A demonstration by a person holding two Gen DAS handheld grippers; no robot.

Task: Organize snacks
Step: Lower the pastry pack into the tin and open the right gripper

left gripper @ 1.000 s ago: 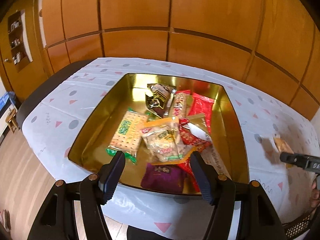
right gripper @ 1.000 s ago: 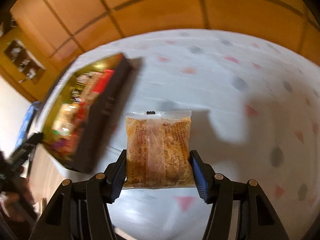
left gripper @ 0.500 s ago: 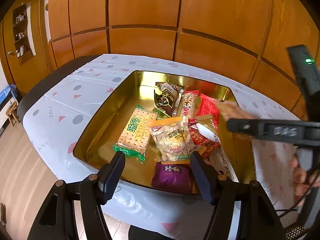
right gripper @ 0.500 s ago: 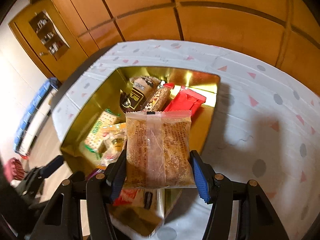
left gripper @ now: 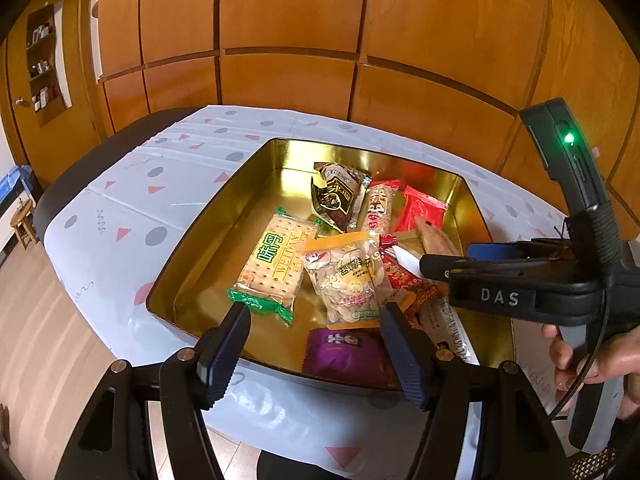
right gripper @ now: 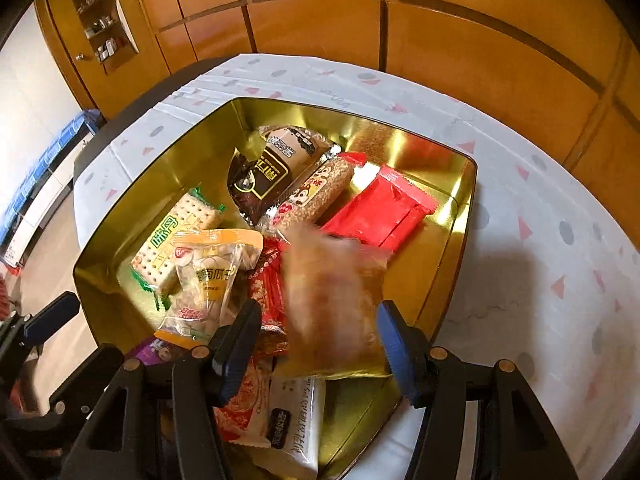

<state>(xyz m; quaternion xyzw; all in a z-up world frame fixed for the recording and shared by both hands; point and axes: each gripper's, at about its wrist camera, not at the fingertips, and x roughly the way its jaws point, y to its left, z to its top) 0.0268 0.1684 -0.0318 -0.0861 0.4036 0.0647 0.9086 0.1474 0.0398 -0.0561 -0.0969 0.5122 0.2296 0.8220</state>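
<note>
Snack packet, blurred, sits between our right gripper's half-spread fingers, grip unclear; at nine o'clock, left gripper gapes empty.

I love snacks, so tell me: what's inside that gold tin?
The gold tin holds a cracker pack, a seed bag, a brown packet, a sesame bar, a red packet and a purple packet. They overlap, so anything beneath the pile is hidden.

Likely a home room: warm orange wood-panelled wall beyond the jaws, recessed wooden shelf niche far left, patterned white tablecloth on a dark table.
</note>
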